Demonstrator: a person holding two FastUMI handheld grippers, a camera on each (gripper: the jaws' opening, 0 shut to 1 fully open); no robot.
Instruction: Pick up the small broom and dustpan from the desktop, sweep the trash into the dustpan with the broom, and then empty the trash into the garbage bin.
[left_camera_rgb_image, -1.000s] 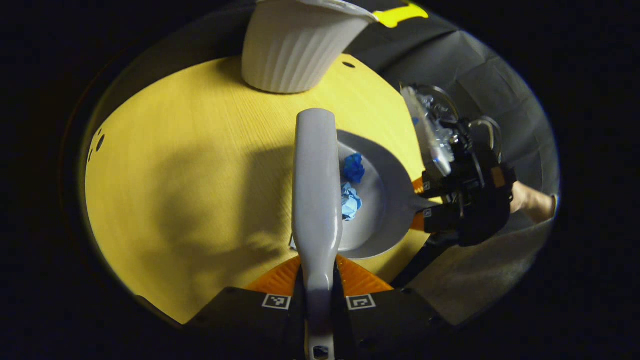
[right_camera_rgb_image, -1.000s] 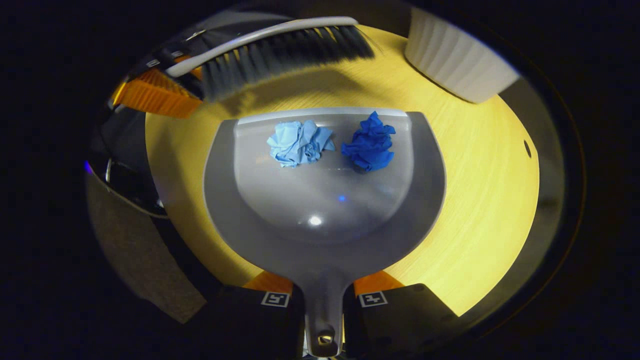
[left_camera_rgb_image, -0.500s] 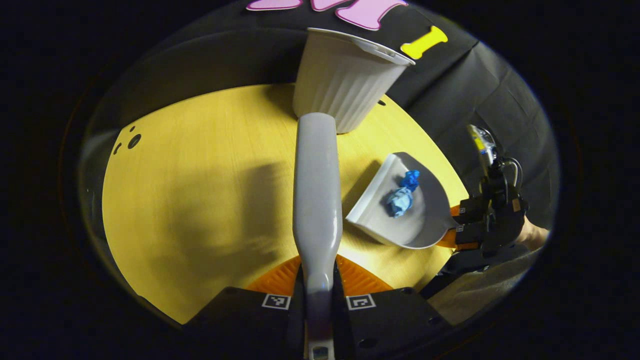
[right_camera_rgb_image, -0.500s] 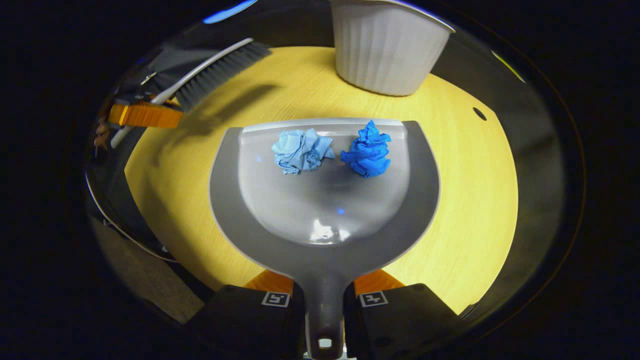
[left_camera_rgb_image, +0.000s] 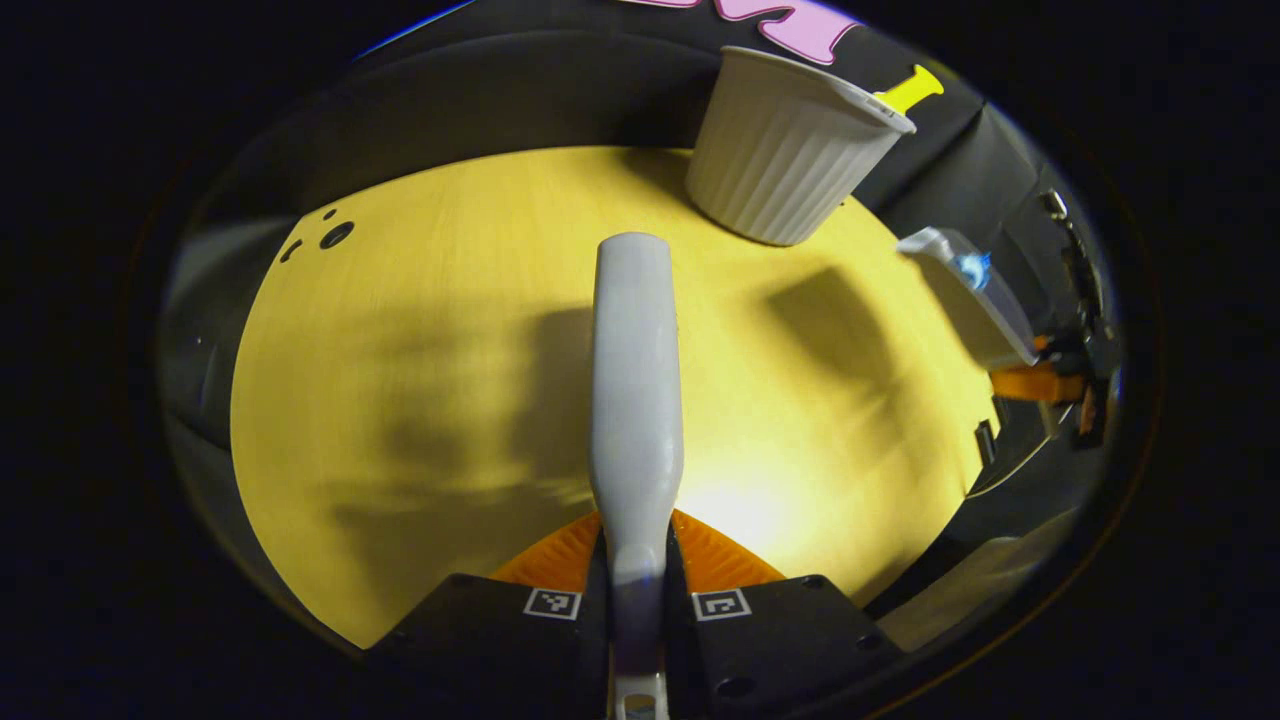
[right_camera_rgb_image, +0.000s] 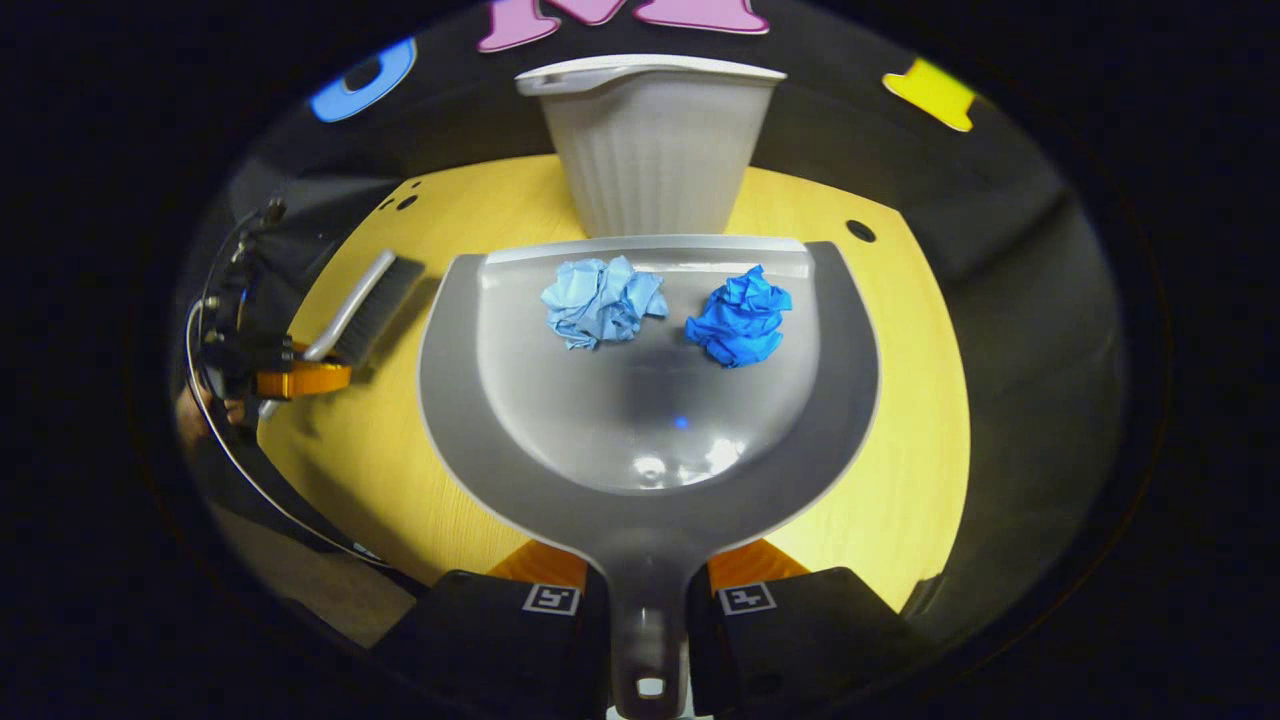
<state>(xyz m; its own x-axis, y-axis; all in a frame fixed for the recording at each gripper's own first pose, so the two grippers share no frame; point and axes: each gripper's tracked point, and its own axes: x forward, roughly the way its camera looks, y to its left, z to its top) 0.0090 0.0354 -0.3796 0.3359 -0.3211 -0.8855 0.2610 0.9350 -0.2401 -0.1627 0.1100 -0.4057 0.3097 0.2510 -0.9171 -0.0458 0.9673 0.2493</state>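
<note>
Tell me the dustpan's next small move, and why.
Probably carry the dustpan forward over the bin, then tip it. Both paper balls already sit inside it, the right gripper holds its handle, and the bin stands straight ahead.

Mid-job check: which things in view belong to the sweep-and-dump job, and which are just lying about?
Job:
- broom, in the left tongs
- dustpan, in the right tongs
- pale blue wad and dark blue wad, both in the dustpan
- white ribbed bin, on the desk beyond the dustpan

Just there:
- yellow desk
- desk's holes
</note>
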